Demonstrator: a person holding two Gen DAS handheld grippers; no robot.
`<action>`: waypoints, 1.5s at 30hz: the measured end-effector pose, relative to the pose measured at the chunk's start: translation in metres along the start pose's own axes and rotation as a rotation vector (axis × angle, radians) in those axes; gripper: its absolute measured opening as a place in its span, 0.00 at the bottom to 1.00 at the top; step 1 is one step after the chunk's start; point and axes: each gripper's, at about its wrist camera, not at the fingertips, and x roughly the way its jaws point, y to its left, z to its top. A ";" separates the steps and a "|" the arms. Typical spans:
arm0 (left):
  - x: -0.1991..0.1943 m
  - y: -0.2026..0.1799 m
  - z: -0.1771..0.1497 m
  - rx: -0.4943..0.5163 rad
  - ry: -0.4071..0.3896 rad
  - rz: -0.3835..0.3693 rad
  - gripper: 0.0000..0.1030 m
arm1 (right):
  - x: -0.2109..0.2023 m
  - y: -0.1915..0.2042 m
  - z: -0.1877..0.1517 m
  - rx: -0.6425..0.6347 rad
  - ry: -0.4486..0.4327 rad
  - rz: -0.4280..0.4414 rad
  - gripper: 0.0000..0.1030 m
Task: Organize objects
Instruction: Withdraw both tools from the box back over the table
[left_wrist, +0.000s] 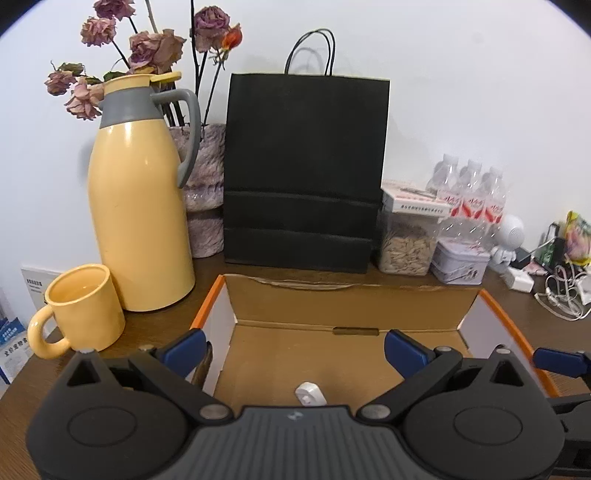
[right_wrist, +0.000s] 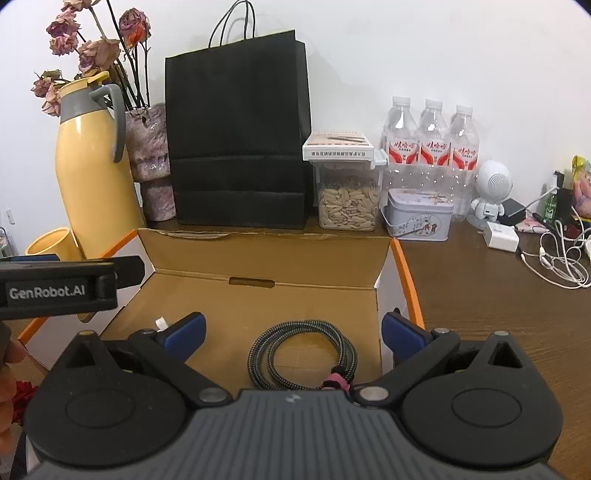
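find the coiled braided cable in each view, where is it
Left wrist view: not visible; only a small white piece shows on the cardboard box floor.
Right wrist view: coiled cable lies on the box floor, low centre, between the open right gripper fingers.
Shared landmark: black paper bag.

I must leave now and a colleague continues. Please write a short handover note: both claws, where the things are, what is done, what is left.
Left claw: open, holds nothing, over the cardboard box.
Right claw: open, holds nothing, over the same box.
Done: the coiled braided cable and a small white piece lie on the box floor.
Left, probably: the white charger and white cords on the table to the right of the box.
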 end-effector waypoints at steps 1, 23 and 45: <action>-0.003 0.001 0.000 -0.002 -0.005 -0.002 1.00 | -0.002 0.000 0.001 -0.002 -0.004 0.000 1.00; -0.068 0.012 -0.013 -0.014 -0.095 -0.044 1.00 | -0.072 0.001 -0.011 -0.036 -0.123 -0.013 1.00; -0.140 0.039 -0.072 0.005 -0.048 -0.032 1.00 | -0.138 0.007 -0.059 -0.039 -0.109 -0.018 1.00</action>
